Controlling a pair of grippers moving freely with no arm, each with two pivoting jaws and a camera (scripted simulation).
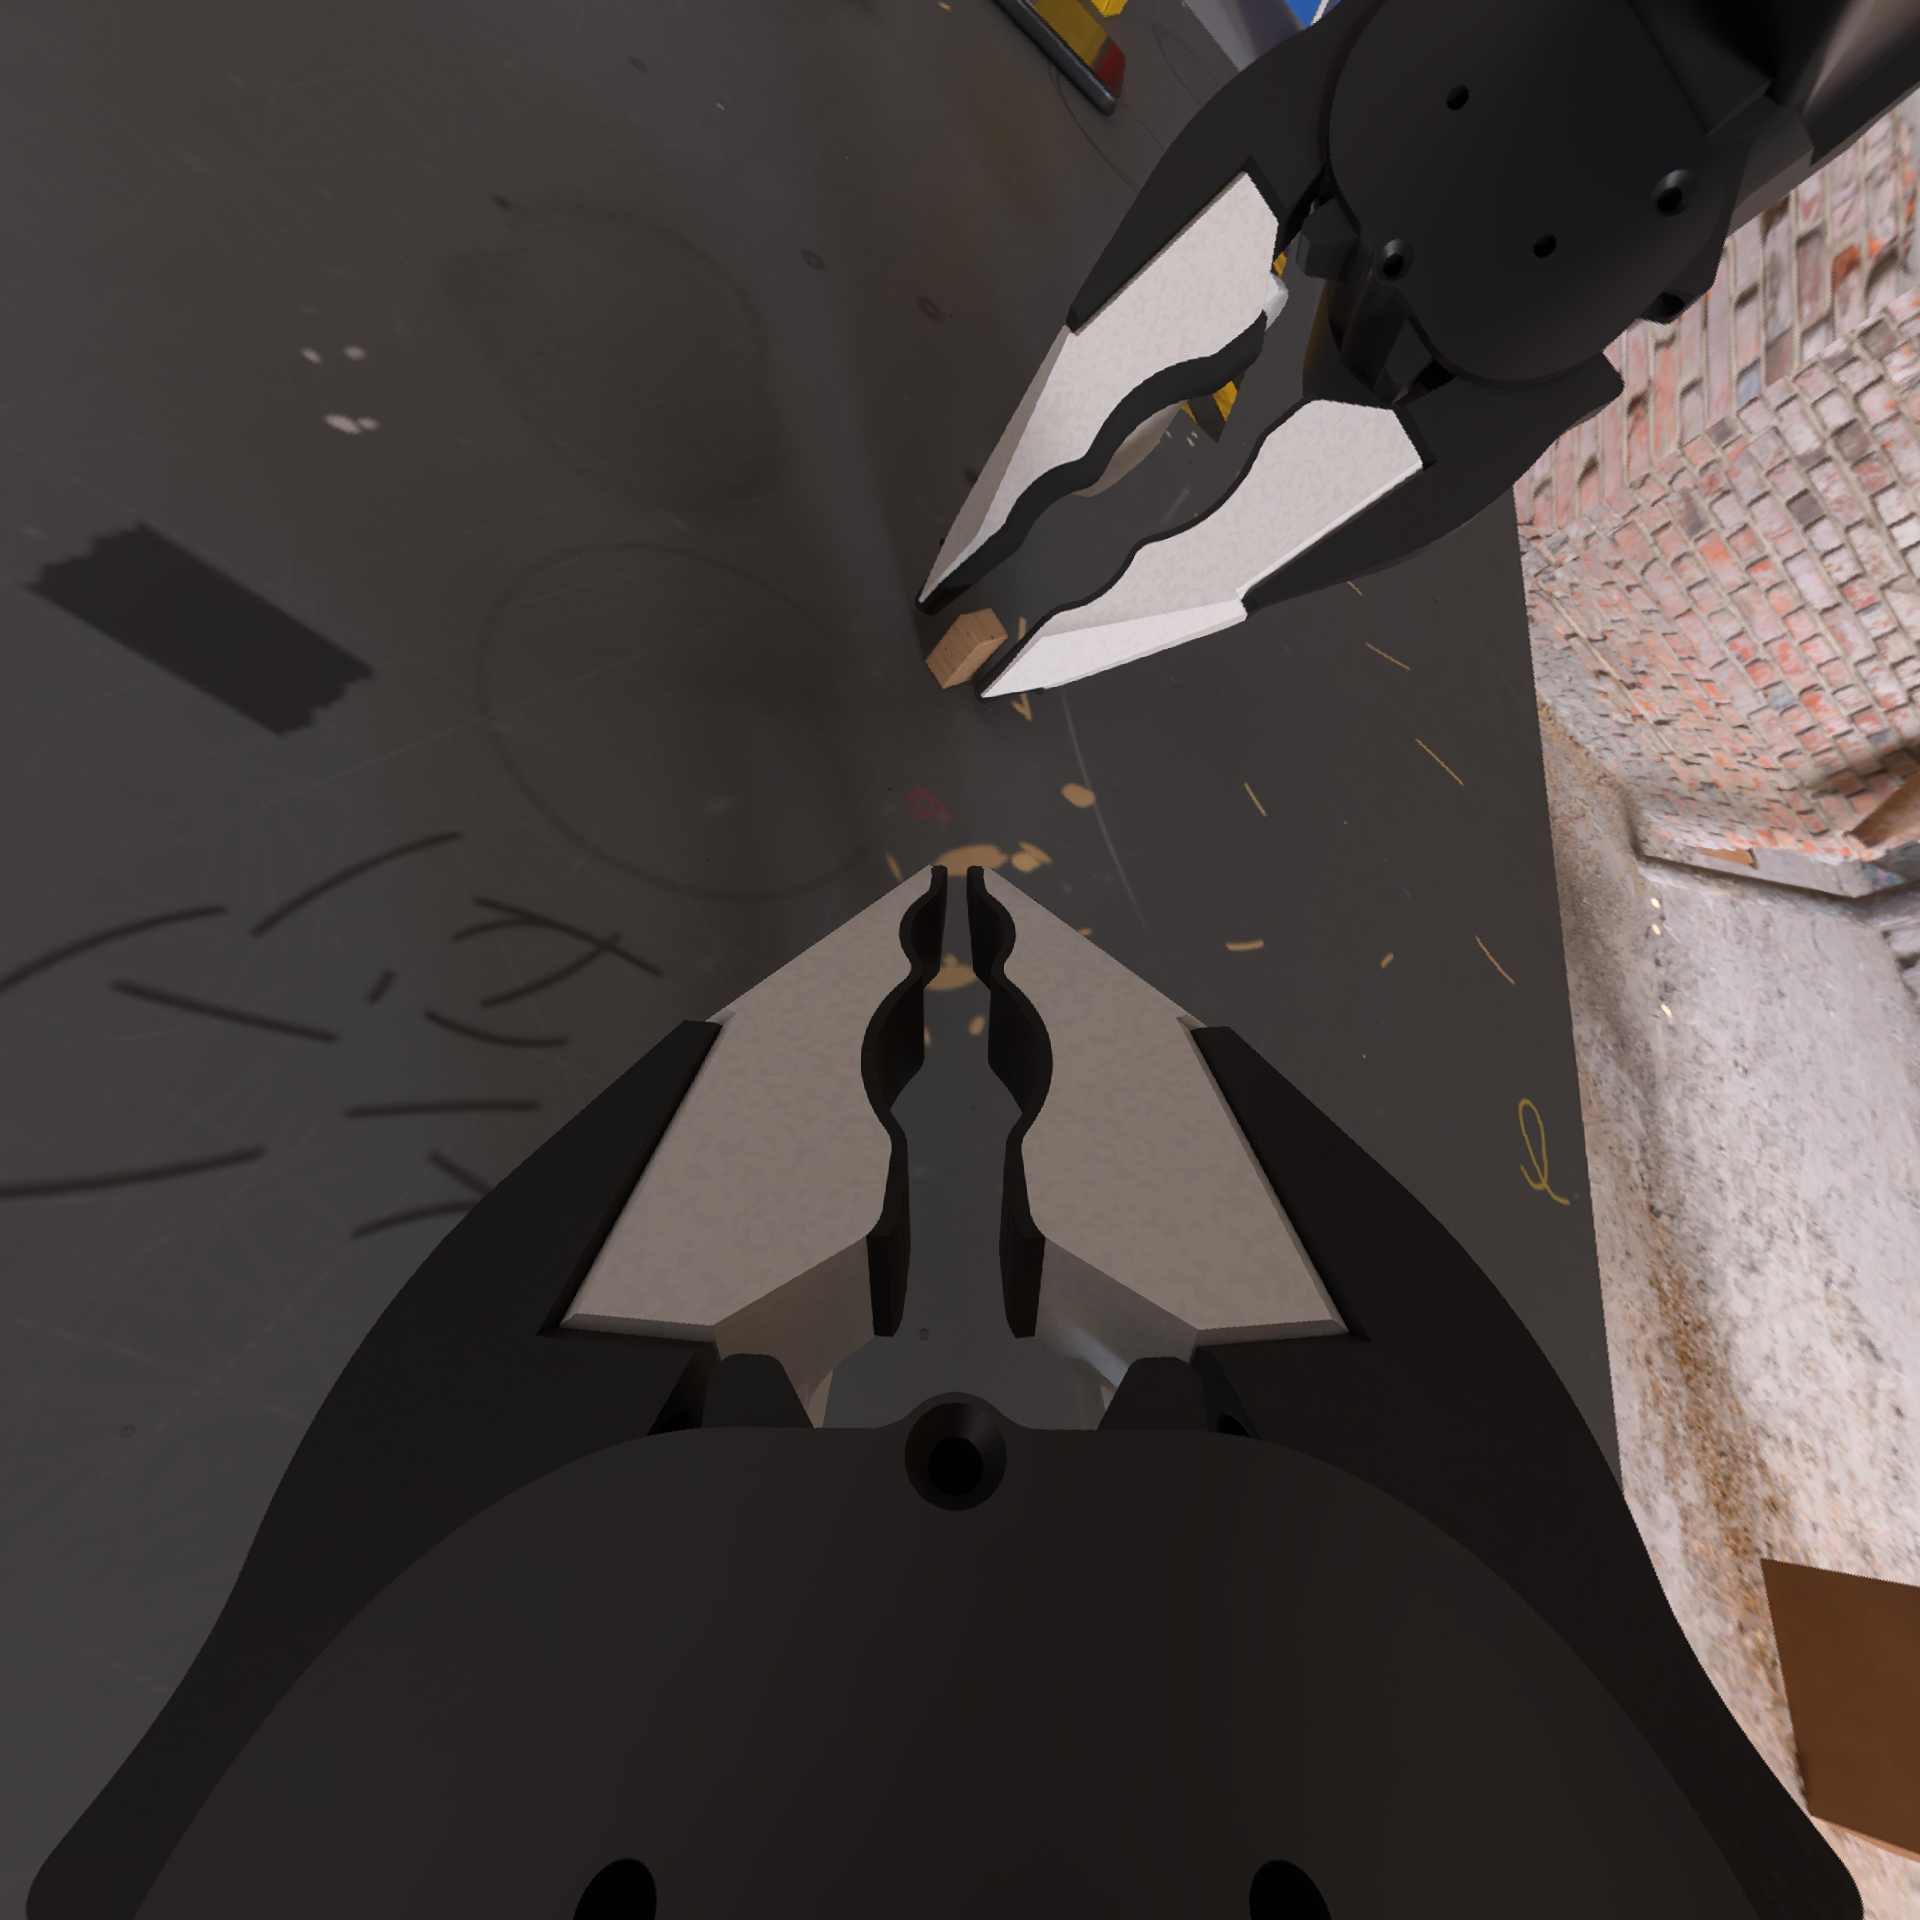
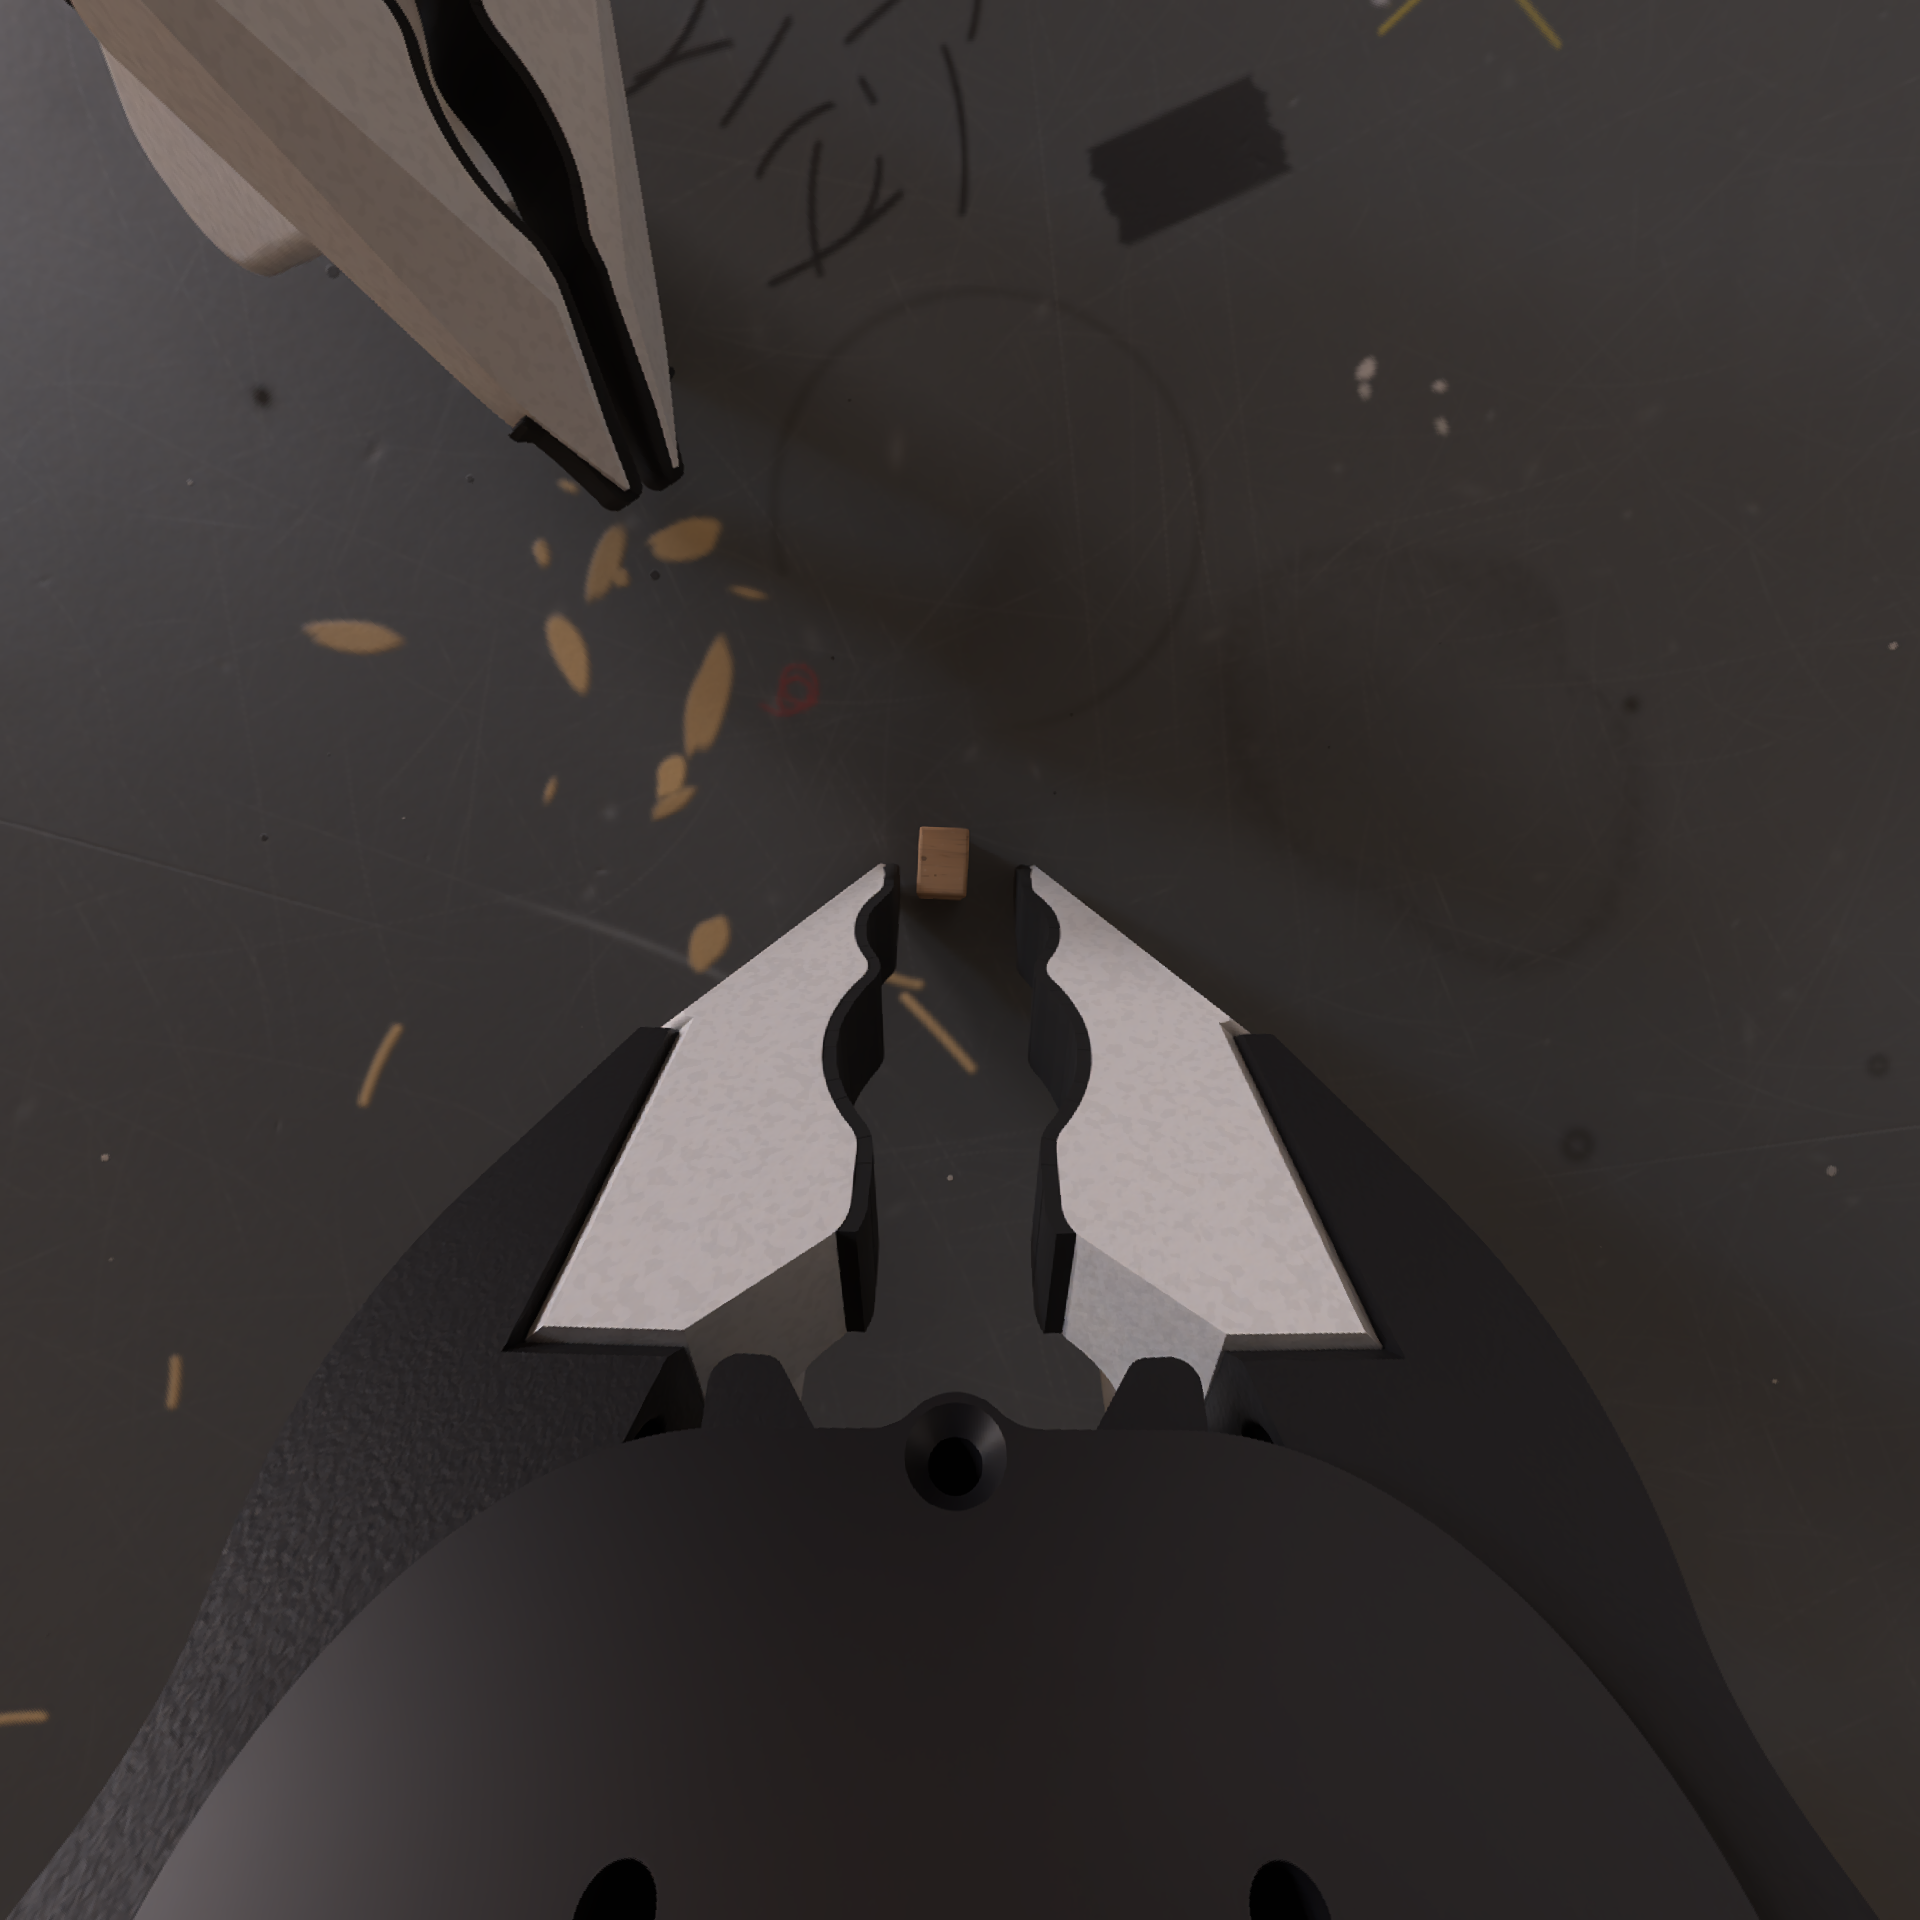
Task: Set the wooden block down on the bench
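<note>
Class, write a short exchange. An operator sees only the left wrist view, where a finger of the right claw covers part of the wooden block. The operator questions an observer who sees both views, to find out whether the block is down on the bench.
Operator: Is the right claw gripping the wooden block?
Observer: No. In the right wrist view the right claw is open. The wooden block lies just past its fingertips, with a gap on each side.
Operator: Can you see the whole block?
Observer: Yes. From here nothing covers it, and it appears to rest flat on the dark bench, nearer one fingertip than the other.
</note>
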